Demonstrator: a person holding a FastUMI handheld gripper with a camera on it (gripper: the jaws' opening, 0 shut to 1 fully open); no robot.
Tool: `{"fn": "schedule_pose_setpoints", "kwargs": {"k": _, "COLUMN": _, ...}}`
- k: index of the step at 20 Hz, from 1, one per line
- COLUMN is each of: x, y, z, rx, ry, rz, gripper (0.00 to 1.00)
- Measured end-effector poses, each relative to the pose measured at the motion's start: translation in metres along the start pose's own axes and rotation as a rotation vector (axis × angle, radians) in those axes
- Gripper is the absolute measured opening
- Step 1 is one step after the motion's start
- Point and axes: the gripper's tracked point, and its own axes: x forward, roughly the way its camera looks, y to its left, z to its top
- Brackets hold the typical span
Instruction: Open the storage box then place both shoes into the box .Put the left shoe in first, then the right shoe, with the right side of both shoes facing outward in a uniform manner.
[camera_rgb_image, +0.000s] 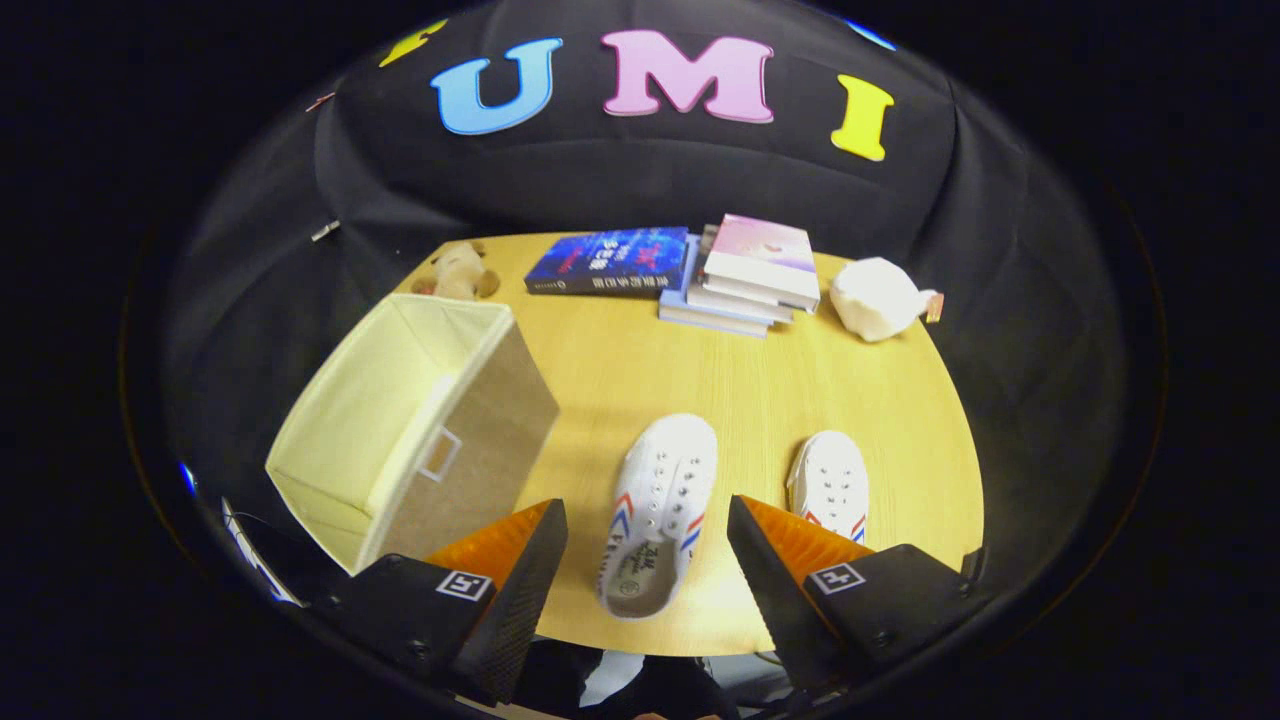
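Note:
My gripper (648, 520) is open above the near edge of the wooden table (740, 390), its fingers spread wide. A white canvas shoe (655, 510) with red and blue stripes lies between the fingers, toe pointing away, untouched. A second white shoe (830, 485) lies to its right, partly hidden behind the right finger (790, 545). The cream fabric storage box (410, 430) stands open-topped and empty on the table's left side, just beyond the left finger (510, 560), a small handle window on its near wall.
At the table's far side lie a blue book (610, 262) and a stack of books (750, 275). A small plush toy (458, 270) sits at the far left corner, a white plush (878, 298) at the far right. Black cloth surrounds the table.

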Motion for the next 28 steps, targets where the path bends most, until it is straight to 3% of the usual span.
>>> {"fn": "schedule_pose_setpoints", "kwargs": {"k": 5, "x": 0.053, "y": -0.034, "z": -0.049, "rx": 0.005, "ry": 0.110, "rz": -0.010, "gripper": 0.99}}
{"fn": "schedule_pose_setpoints", "kwargs": {"k": 9, "x": 0.086, "y": -0.035, "z": -0.070, "rx": -0.013, "ry": 0.157, "rz": 0.036, "gripper": 0.97}}
{"fn": "schedule_pose_setpoints", "kwargs": {"k": 13, "x": 0.100, "y": -0.030, "z": -0.077, "rx": 0.064, "ry": 0.195, "rz": 0.101, "gripper": 0.71}}
{"fn": "schedule_pose_setpoints", "kwargs": {"k": 17, "x": 0.099, "y": -0.020, "z": -0.077, "rx": 0.153, "ry": 0.225, "rz": 0.148, "gripper": 0.29}}
{"fn": "schedule_pose_setpoints", "kwargs": {"k": 22, "x": 0.096, "y": -0.020, "z": -0.076, "rx": 0.189, "ry": 0.229, "rz": 0.158, "gripper": 0.09}}
{"fn": "schedule_pose_setpoints", "kwargs": {"k": 28, "x": 0.061, "y": -0.017, "z": -0.049, "rx": 0.239, "ry": 0.172, "rz": 0.147, "gripper": 0.05}}
